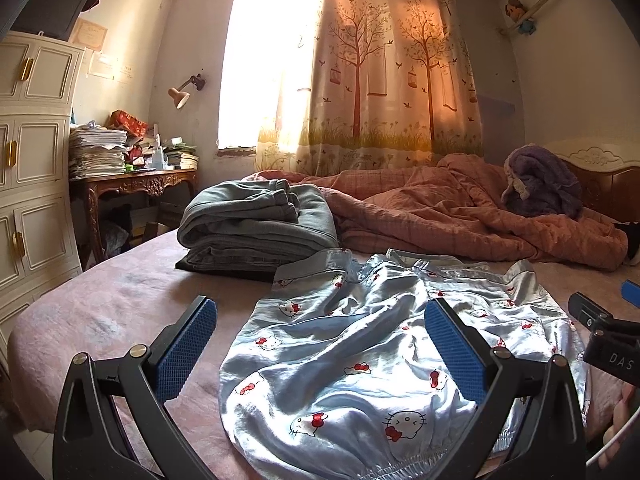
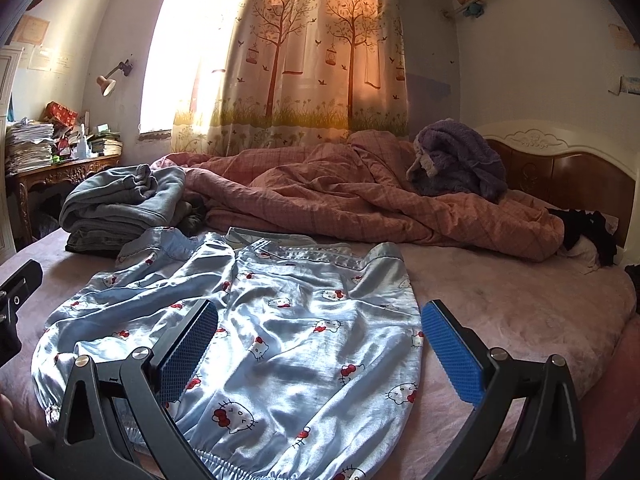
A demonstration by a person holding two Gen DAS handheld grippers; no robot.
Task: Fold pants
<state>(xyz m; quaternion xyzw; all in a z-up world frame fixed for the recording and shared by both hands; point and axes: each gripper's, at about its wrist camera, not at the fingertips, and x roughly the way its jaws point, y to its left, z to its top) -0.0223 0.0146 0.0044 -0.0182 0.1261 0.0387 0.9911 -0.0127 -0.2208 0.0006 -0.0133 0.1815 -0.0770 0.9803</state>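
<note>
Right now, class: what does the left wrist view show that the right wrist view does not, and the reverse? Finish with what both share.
Only the left wrist view shows the cream cabinet with gold handles and the open left gripper.

Only the right wrist view shows the dark clothes by the wooden headboard and the open right gripper.

Both show the blue cat-print pants spread on the bed, the folded grey stack, the pink quilt and the tree curtain.

Glossy, smooth satin on the pale blue pyjama pants (image 1: 352,360). Matt, soft pink sheet on the bed (image 2: 520,308). Thick matt fleece in the folded grey sweatpants (image 1: 256,216). Fluffy purple plush blanket (image 2: 460,160). Polished carved wood on the headboard (image 2: 580,176). Knobbly blue rubber pads (image 1: 456,344), black plastic fingers.
</note>
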